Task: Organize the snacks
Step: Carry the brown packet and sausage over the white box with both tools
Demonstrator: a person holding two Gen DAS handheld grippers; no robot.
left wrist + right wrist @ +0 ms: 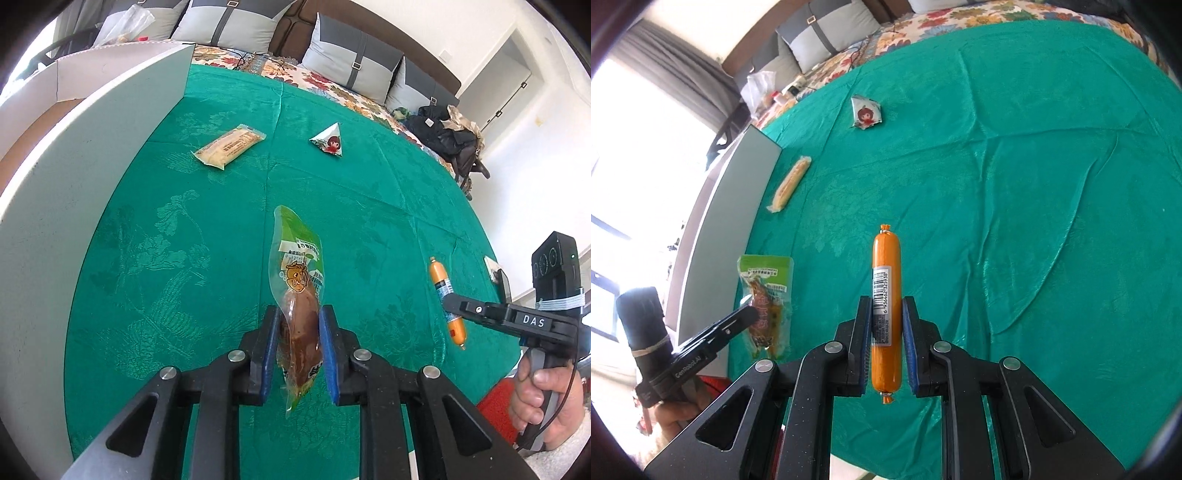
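My left gripper (298, 314) is shut on a clear and green pouch with a brown snack (297, 288); the pouch also shows in the right wrist view (766, 295). My right gripper (885, 306) stands around an orange sausage stick (886, 295), its blue pads close on both sides with small gaps; the sausage lies on the green cloth (351, 206) and also shows in the left wrist view (441, 284). A yellow wafer pack (229, 146) and a white triangular packet with a cartoon girl (328, 142) lie farther back.
A white box wall (85, 155) stands along the cloth's left side. Pillows (351, 66) and a floral sheet (332, 88) lie behind. A black bag (447, 136) sits at the far right.
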